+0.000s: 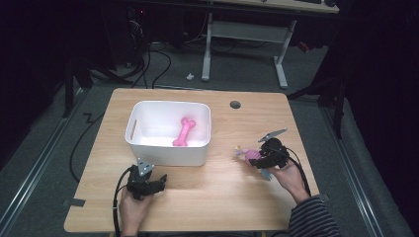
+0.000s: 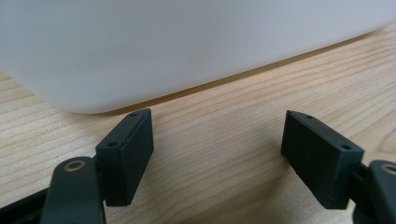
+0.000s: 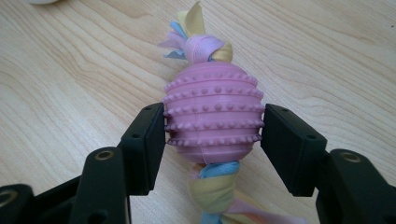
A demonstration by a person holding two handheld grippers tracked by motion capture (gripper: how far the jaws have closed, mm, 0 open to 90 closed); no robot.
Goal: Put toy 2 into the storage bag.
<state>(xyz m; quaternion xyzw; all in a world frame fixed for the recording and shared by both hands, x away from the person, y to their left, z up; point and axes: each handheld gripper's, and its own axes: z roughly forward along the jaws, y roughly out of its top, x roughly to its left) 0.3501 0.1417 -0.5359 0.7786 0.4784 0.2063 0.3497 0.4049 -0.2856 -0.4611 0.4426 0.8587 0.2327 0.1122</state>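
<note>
The light wooden counter [image 1: 207, 192] sits on a grey carpeted floor [image 1: 49, 143], with a white-legged desk frame [image 1: 247, 34] beyond its far edge and a small round grommet hole [image 1: 235, 104] near the counter's far side. Left of centre on the counter stands a white rectangular plastic bin [image 1: 168, 150] with a slot handle in its left wall. Inside it, on the bottom toward the right, lies a pink rubber bone-shaped toy [image 1: 184, 132], slanted from near-left to far-right.

At the near left, a hand [image 1: 132, 212] holds the left gripper [image 1: 155, 183] just in front of the bin's near wall. In the left gripper view its jaws stand spread wide with bare wood between them, and the bin's rounded near corner [image 2: 140, 51] looms just past the tips, apart from them.

At the near right, a hand with a striped sleeve [image 1: 314, 217] holds the right gripper [image 1: 257, 160] low over the counter, pointing left. Between its jaws lies a pink ribbed, studded rubber ball toy threaded on knotted pastel cloth strips [image 1: 247, 154], to the right of the bin and well apart from it. In the right gripper view [image 3: 212, 128] the jaws flank the ball [image 3: 212, 114] on both sides, their pads touching or all but touching it; the toy rests on the wood, its cloth tails trailing out at both ends
</note>
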